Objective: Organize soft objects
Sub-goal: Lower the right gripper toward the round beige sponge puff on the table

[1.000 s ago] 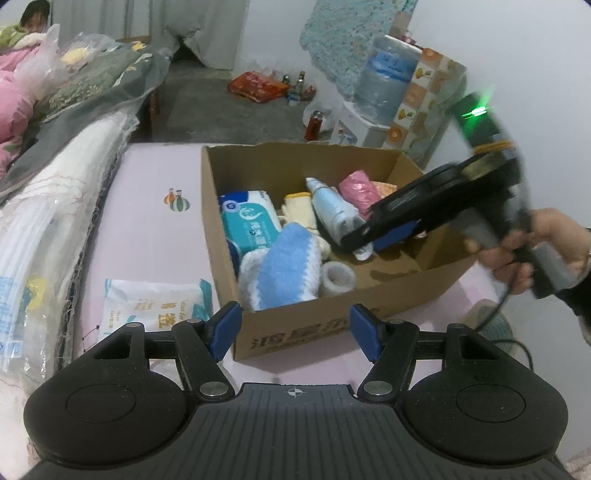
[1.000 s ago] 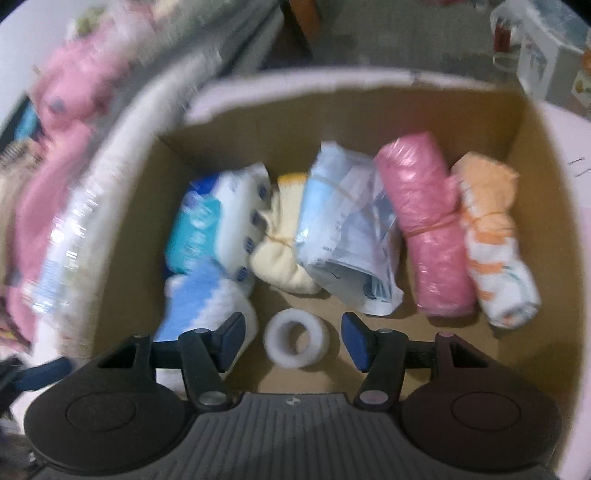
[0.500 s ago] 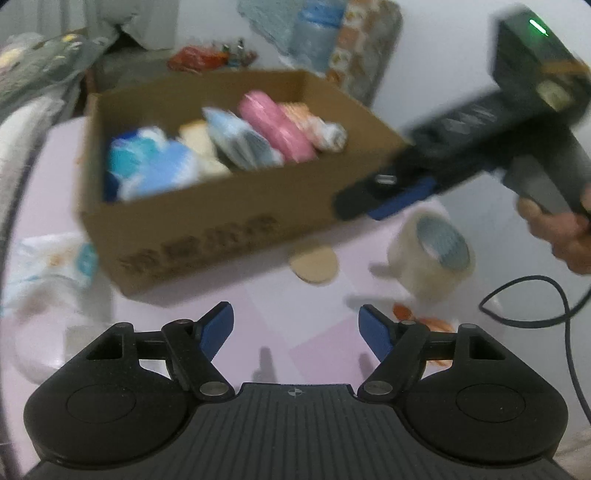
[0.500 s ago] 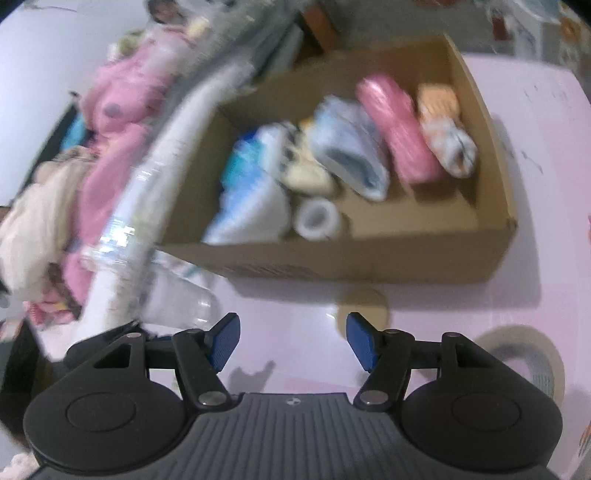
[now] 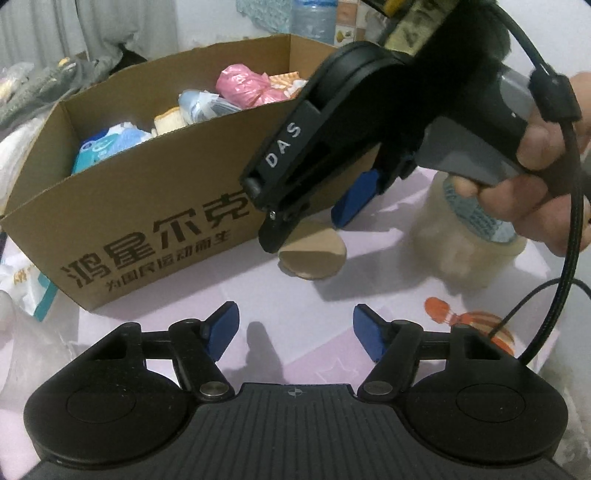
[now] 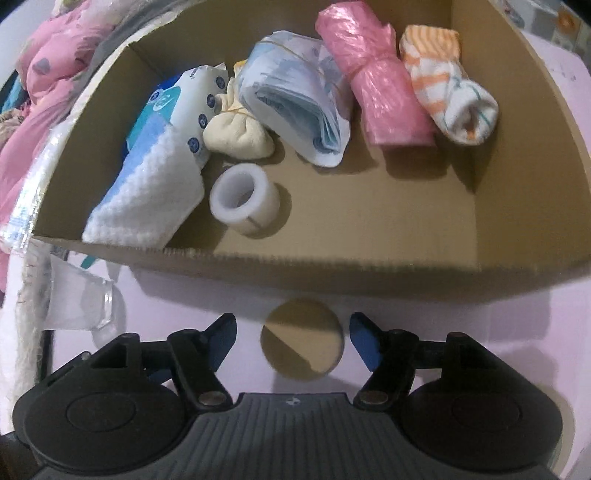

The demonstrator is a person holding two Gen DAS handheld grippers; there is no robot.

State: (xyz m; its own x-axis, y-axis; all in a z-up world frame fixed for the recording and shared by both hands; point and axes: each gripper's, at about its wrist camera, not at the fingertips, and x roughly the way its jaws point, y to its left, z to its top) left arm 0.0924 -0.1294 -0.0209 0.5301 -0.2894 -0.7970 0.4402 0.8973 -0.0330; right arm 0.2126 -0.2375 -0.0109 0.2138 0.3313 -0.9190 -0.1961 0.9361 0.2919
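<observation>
Brown cardboard box (image 6: 369,273) printed with black characters; pink plastic roll (image 6: 373,85); orange-and-white striped sock roll (image 6: 448,86); cream bundle (image 6: 238,134); blue-and-white knit cloth (image 6: 147,195); white tape ring (image 6: 245,203); tan disc (image 6: 302,339) on pale pink tabletop (image 6: 517,350).

A pale pink tabletop (image 5: 314,317) with faint square and star patterns and a small orange printed motif (image 5: 469,317) is seen under even indoor light. A plain white wall (image 5: 229,18) is seen behind, with grey curtain folds (image 5: 44,33) at the left. A floral-patterned cabinet (image 5: 351,18) is glimpsed at the top. Pink quilted bedding (image 6: 44,85) is piled at the left edge.
</observation>
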